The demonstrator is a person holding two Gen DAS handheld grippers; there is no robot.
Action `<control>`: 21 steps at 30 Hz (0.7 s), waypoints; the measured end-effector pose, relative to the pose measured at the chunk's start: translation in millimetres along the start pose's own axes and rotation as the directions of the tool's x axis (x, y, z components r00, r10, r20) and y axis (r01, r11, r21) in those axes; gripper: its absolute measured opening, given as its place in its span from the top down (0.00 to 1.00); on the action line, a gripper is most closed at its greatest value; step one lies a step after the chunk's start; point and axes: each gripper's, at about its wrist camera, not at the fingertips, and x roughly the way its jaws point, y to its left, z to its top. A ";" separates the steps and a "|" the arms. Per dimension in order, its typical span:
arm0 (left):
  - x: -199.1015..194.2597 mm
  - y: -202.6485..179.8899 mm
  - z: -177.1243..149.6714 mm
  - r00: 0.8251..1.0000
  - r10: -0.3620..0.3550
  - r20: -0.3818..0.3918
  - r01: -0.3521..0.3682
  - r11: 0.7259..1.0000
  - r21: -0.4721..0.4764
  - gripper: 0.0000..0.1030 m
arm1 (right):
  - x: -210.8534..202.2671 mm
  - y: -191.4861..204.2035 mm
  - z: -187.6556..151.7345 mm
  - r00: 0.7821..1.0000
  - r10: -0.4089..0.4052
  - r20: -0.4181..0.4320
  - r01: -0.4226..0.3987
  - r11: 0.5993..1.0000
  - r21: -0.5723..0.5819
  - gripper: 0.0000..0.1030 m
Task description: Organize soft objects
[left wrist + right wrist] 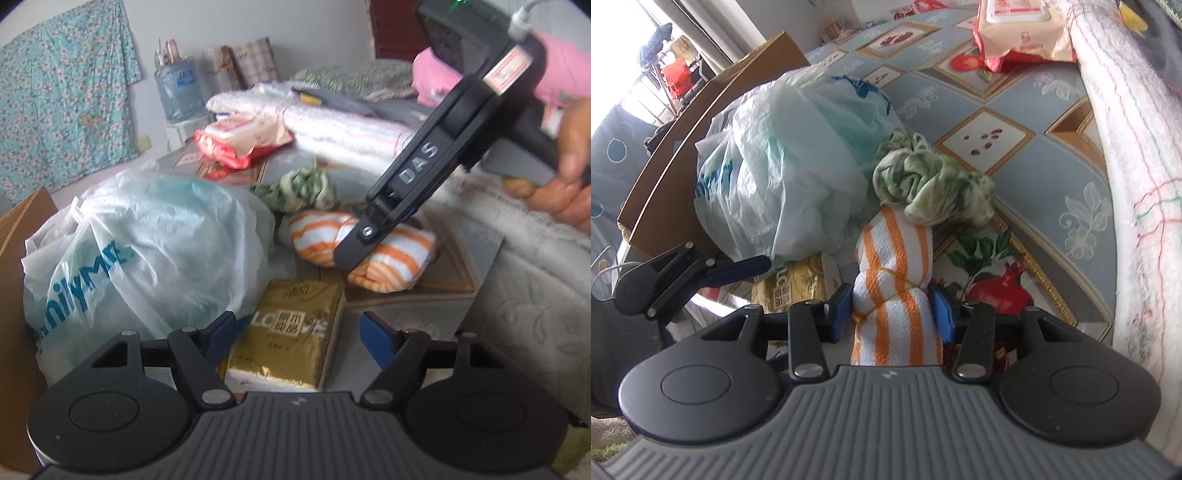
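An orange-and-white striped towel, rolled up, lies on the patterned cloth, and my right gripper is shut on it, both blue pads pressing its sides. The left wrist view shows that gripper from the side, tips down on the striped towel. My left gripper stands open over a gold tissue pack, its fingers clear of the pack. One of its blue fingers shows at the left of the right wrist view. A crumpled green-and-white cloth lies just beyond the towel.
A stuffed pale plastic bag sits left of the towel against a cardboard box. A red wipes pack and a folded white blanket lie further back. A person's hand holds the right gripper.
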 end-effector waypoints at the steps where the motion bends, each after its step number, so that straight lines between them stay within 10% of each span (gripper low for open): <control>1: 2.4 0.5 -0.7 1.000 -0.001 -0.020 0.001 1.000 -0.001 0.28 | -0.2 0.8 -1.5 1.000 0.001 -0.003 -0.001 1.000 0.000 0.57; 21: 10.5 20.0 -0.7 0.992 -0.102 -0.078 0.088 0.983 -0.159 0.42 | 4.5 -1.1 -8.9 0.999 0.017 0.039 -0.020 0.996 0.084 0.60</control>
